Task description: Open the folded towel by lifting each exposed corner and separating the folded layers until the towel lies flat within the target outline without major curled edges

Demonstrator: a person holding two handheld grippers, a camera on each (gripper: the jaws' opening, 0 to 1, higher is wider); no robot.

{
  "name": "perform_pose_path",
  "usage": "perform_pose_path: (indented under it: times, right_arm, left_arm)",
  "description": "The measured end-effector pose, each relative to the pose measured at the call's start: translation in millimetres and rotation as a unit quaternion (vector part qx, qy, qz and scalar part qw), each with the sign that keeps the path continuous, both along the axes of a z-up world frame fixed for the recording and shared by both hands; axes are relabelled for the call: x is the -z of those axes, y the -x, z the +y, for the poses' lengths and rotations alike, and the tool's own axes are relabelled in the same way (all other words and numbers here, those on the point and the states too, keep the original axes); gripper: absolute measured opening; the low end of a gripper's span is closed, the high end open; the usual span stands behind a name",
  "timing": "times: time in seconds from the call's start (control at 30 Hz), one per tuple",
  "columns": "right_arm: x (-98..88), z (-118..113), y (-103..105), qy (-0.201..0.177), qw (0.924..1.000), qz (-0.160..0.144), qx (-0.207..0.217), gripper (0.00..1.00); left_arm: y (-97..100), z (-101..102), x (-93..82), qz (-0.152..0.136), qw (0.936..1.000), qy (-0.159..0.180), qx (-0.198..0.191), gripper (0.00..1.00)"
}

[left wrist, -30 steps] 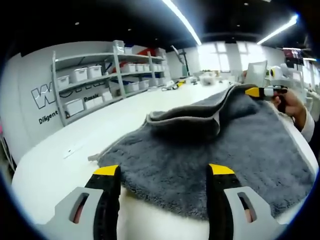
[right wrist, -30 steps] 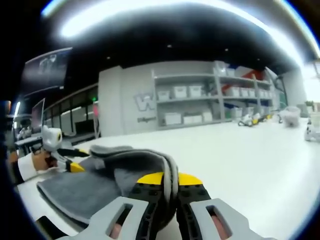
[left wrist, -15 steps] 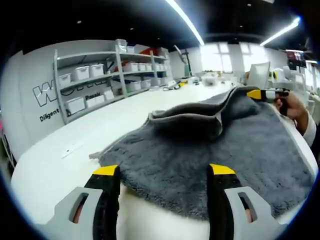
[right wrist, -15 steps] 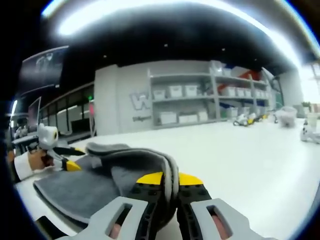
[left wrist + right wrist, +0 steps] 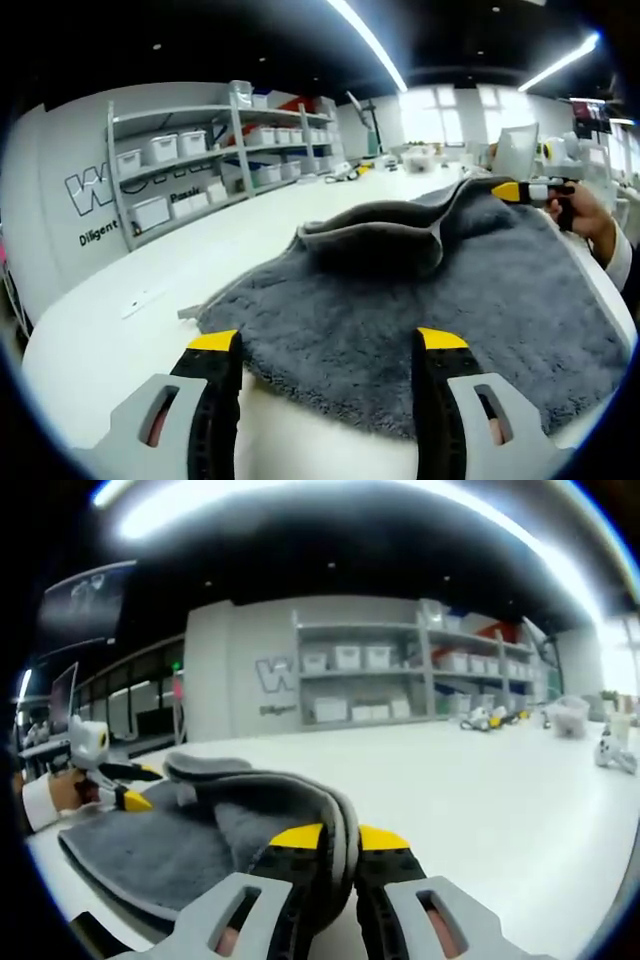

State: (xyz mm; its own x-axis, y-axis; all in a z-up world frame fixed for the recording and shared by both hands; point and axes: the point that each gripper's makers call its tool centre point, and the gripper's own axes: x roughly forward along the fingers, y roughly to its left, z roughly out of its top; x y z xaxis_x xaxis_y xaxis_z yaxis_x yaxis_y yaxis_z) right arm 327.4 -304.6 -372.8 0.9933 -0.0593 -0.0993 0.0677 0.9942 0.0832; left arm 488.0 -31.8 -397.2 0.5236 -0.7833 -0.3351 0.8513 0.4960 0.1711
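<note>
We saw a grey, fluffy towel lying mostly spread on the white worktop, its near edge between the left gripper's parted tips. One far corner was lifted off the surface, so a paler hemmed edge arched over a fold. In the right gripper view that raised corner of the towel stood pinched upright, layers doubled; we could not tell how many.
</note>
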Motion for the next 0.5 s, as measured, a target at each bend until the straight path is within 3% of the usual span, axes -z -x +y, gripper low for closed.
perform_pose_path:
  times: [0.5]
  right_arm:
    - [20.4, -10, 11, 0.009, 0.9974, 0.054, 0.047, 0.03]
  left_arm:
    - [4.1, 0, -0.1, -0.002, 1.0, -0.004, -0.001, 0.67]
